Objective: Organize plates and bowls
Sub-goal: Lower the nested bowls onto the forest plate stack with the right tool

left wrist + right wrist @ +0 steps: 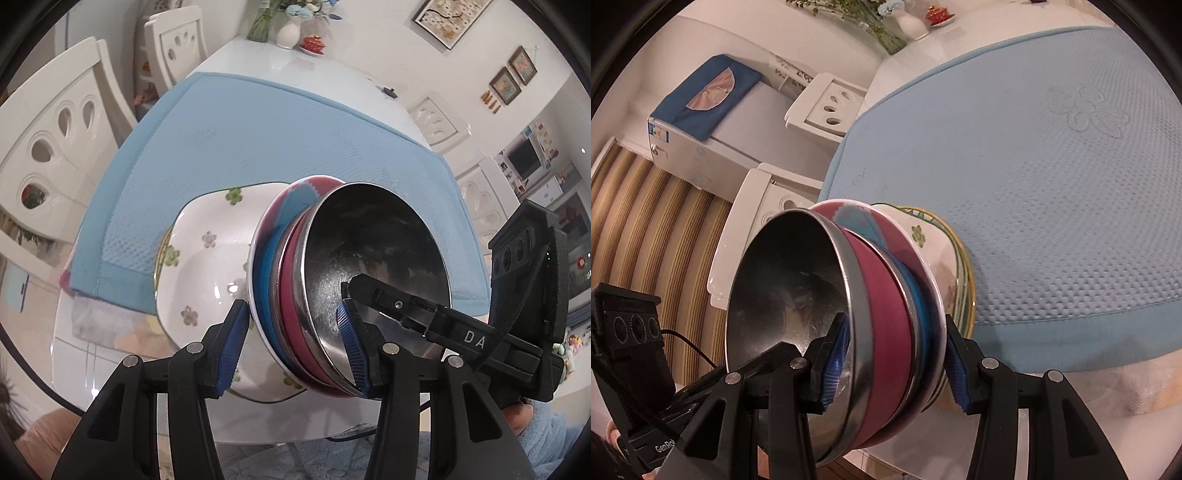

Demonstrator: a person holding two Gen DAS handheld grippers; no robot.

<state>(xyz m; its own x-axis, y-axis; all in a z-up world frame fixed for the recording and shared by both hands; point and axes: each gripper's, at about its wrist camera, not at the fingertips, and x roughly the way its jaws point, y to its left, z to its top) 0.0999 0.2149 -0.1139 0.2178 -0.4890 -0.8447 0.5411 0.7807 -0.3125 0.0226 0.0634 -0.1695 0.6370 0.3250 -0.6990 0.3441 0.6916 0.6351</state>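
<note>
Bowls [332,280] nested into one stack, steel and ceramic: heavy, rigid, slick, breakable. Left tool [295,347] and right tool [894,365] each clamp opposite rims, stack tilted between them above the bench [122,354].

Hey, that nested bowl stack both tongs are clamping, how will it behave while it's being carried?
The bowl stack is probably heavy, being several nested bowls. The polished steel bowl looks slippery against the pads. Tilted on edge, the bowls might slide apart.
</note>
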